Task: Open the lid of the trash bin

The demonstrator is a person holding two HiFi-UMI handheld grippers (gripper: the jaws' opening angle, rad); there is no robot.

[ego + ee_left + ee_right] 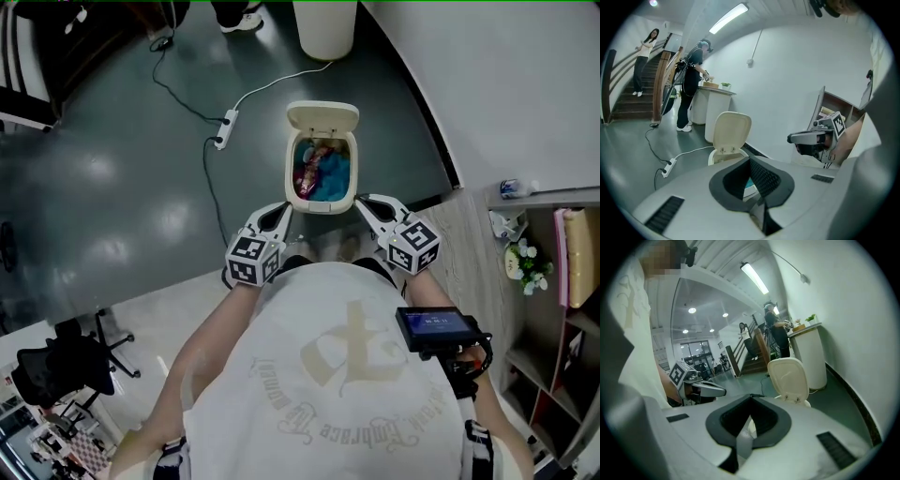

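The small cream trash bin (pixel 292 178) stands on the dark floor with its lid (pixel 322 116) tipped up and back. Coloured rubbish shows inside. My left gripper (pixel 284 208) sits just off the bin's near left corner. My right gripper (pixel 364 202) is at the near right corner. Both are shut with nothing between the jaws and neither touches the bin. The raised lid (pixel 732 131) shows beyond my left gripper (pixel 751 176) in the left gripper view, with the right gripper (pixel 794 138) off to the side. The right gripper view shows the lid (pixel 788 378) past my right gripper (pixel 750 413).
A power strip (pixel 225 128) and its cable lie on the floor left of the bin. A tall white container (pixel 325 26) stands behind it by the curved wall. Shelves (pixel 553 281) are at the right, an office chair (pixel 66 361) at the lower left. People (pixel 691 89) stand near the stairs.
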